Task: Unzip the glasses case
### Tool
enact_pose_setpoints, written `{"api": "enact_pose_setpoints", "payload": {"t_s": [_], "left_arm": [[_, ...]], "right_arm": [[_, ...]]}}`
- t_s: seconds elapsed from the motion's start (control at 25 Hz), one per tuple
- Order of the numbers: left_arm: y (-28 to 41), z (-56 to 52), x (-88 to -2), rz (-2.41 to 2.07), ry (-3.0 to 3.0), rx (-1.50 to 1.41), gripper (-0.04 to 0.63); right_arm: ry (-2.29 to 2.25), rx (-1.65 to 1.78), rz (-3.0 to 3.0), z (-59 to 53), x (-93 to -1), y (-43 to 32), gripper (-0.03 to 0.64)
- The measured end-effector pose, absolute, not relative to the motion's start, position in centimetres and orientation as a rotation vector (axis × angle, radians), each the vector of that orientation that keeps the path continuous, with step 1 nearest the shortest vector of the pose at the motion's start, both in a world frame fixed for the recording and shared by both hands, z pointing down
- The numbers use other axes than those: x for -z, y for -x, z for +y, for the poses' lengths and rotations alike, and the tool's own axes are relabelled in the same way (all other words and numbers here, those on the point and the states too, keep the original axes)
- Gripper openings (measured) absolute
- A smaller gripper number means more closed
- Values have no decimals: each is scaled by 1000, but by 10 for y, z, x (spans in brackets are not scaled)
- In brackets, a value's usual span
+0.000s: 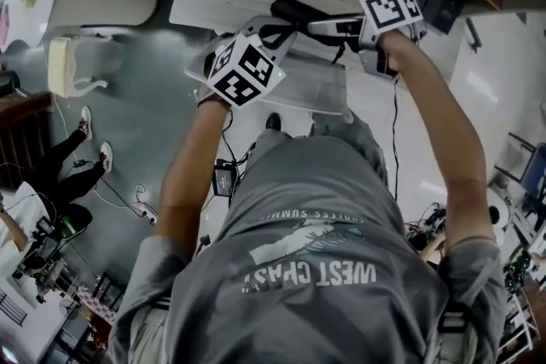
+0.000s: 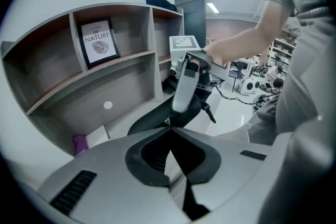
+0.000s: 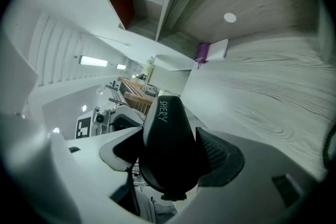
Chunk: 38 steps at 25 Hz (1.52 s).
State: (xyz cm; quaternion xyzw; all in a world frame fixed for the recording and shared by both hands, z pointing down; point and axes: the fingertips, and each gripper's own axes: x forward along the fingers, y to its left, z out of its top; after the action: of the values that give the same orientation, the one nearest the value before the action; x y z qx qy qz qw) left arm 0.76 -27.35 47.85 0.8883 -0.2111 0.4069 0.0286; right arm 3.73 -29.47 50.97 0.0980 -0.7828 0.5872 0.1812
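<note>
While the grey wooden table (image 3: 273, 92) and the shelf unit (image 2: 121, 60) fill the far side, the black glasses case (image 3: 165, 123) is held up over the table. The right gripper (image 3: 170, 153) clamps its right end, jaws wide around it. The left gripper (image 2: 169, 131) has its jaws pressed fully together at the case's left end; whether they pinch the zip pull is too small to tell. If they missed it, they would likely slip off, and a hard tug could twist the smooth case out of the one-ended grip.
</note>
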Motion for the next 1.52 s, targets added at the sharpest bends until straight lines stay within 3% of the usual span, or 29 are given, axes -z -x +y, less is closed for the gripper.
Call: {"api": "enact_pose_setpoints", "payload": {"t_s": [0.48,1.0,1.52], "left_arm": [[-15,-269,-485,-603,-2725,-1128,-3],[-19,-272,-505,-602,-2727,-1287,-3],[-56,-252,-523,-455,-2678,-1146,-2]], "right_arm": [[-141,-2015,-2298,-310,-519,-25,337],[-356,-1978,-2217,-313,-543,-30,322],[-419,-1923,-2200,-313,-563,-31,305]]}}
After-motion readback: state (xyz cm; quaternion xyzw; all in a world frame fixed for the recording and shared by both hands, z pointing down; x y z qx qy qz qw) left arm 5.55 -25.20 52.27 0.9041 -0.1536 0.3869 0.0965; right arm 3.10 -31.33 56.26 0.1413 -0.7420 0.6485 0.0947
